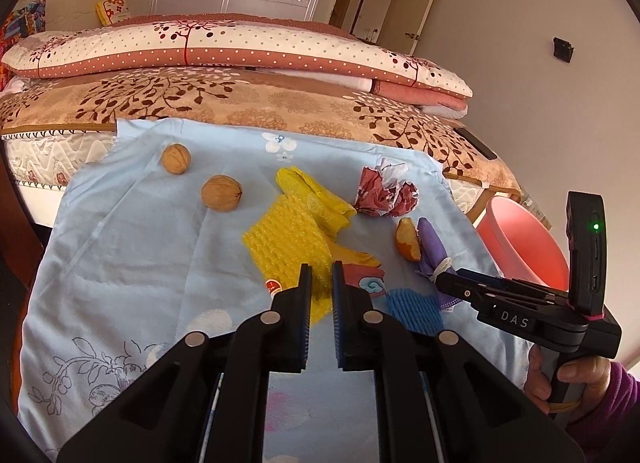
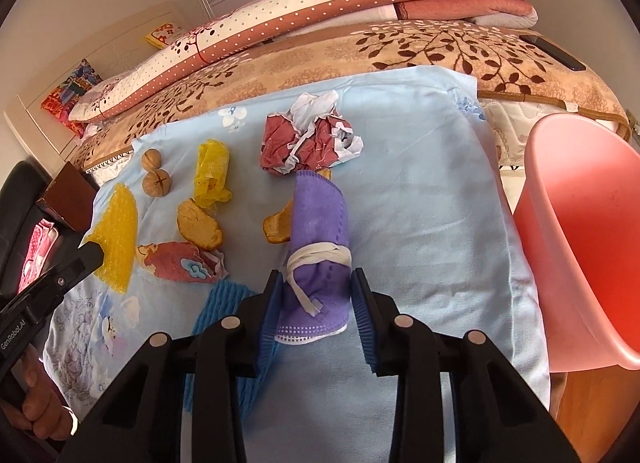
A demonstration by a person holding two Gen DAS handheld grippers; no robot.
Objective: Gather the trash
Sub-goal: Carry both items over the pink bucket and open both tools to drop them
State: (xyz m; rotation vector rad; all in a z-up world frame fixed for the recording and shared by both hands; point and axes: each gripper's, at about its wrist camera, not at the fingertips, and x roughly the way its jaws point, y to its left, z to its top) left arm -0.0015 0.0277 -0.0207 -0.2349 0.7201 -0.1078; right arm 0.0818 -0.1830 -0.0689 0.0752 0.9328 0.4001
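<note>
Trash lies on a light blue cloth (image 1: pixel 120 247). My left gripper (image 1: pixel 322 267) is shut on the near edge of a yellow foam net (image 1: pixel 286 241), also in the right wrist view (image 2: pixel 116 231). My right gripper (image 2: pixel 318 277) is closed around a rolled purple face mask (image 2: pixel 318 231), its pads against the mask's sides; the mask also shows in the left wrist view (image 1: pixel 432 251). A crumpled red-and-white paper (image 2: pixel 308 139) lies beyond it. A pink bin (image 2: pixel 584 235) stands at the right.
Two walnuts (image 1: pixel 222 193), a yellow plastic bag (image 1: pixel 316 199), orange peel pieces (image 2: pixel 200 225), a printed red wrapper (image 2: pixel 180 261) and a blue foam net (image 1: pixel 416 309) lie on the cloth. Folded quilts (image 1: pixel 240 47) are stacked on the bed behind.
</note>
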